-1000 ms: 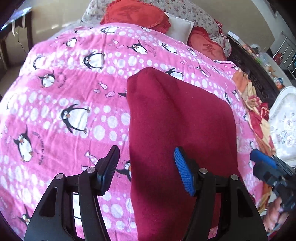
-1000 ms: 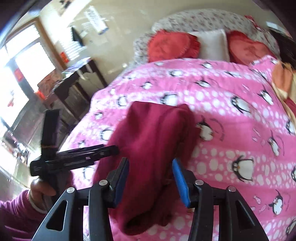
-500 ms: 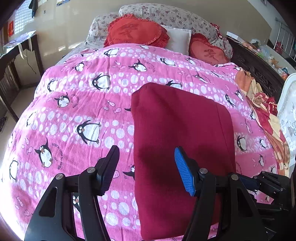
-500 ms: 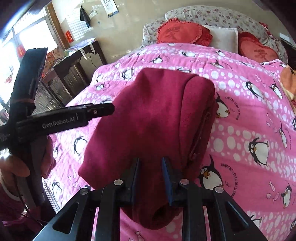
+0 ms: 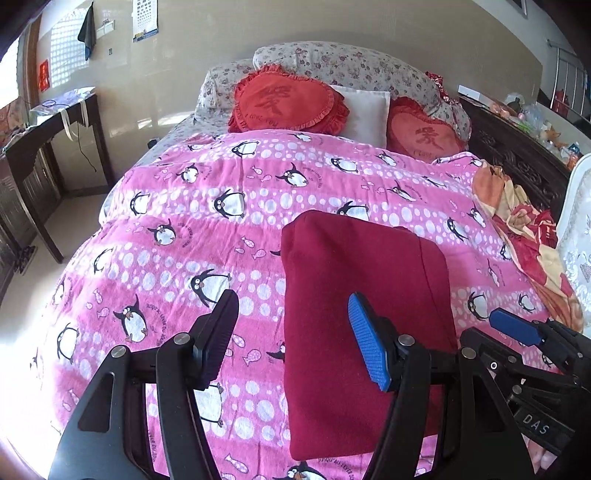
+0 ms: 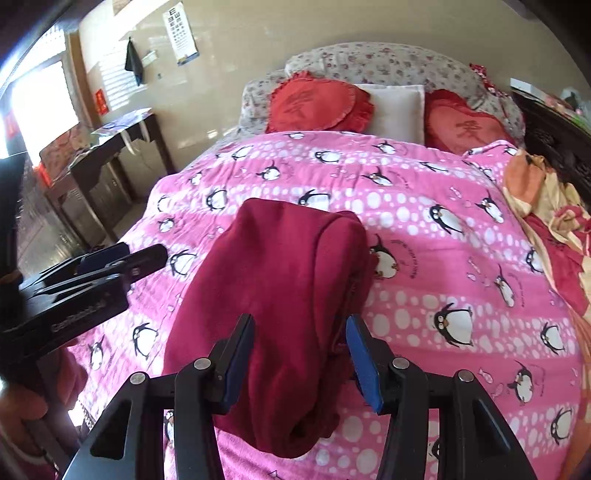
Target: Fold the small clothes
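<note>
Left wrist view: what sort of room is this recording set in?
Most likely a home bedroom: a bed under a pink penguin blanket, red heart cushions against floral pillows, a dark side table.

"DAS" stands on the right gripper (image 5: 532,334) body; an eye chart (image 6: 181,33) hangs on the wall.

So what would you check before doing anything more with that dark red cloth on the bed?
1. Red garment lies folded on the penguin blanket: ok.
2. Left tool open and holding nothing: ok.
3. Right tool open, its fingers either side of the garment's near end: ok.
4. Right-hand folded edge neat: not ok, it bulges and gapes in the right wrist view.
5. Cushions well away from the garment: ok.
6. Layers underneath lined up: cannot tell.
</note>
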`<state>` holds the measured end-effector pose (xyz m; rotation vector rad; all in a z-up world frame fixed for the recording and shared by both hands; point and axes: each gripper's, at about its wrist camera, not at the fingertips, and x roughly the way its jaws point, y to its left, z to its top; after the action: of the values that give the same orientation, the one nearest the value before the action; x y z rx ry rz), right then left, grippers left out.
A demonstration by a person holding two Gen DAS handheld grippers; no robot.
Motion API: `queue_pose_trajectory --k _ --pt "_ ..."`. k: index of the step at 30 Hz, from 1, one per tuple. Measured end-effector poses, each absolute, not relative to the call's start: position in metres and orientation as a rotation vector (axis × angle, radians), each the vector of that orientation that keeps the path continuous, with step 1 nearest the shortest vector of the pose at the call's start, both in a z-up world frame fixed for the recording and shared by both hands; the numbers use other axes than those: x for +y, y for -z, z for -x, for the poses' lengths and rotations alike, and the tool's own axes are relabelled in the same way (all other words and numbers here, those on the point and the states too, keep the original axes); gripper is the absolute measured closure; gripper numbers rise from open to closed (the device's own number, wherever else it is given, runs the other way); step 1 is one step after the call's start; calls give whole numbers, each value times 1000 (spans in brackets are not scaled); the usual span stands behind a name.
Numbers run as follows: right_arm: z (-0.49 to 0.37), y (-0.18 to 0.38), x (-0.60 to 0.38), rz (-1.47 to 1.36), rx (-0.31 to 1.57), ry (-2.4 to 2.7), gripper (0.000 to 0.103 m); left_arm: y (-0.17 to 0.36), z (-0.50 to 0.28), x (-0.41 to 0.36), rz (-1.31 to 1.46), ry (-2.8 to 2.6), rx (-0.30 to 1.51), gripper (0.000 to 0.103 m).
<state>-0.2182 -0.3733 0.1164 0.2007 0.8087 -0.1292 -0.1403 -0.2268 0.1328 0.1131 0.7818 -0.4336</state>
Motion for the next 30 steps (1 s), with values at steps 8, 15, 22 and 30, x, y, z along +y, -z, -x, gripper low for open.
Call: queue_pose_trajectory --k 8,15,22,30 --pt "215 -123 -367 -197 796 162 53 -141 148 -219 -108 419 765 41" --pt "214 -125 -362 -199 791 158 43 -144 151 -216 -119 417 745 41" --pt "212 -124 -360 -189 807 158 42 -143 152 -216 -121 413 741 41" --pt "209 -122 -362 -203 818 161 42 -141 150 -215 -129 410 742 41"
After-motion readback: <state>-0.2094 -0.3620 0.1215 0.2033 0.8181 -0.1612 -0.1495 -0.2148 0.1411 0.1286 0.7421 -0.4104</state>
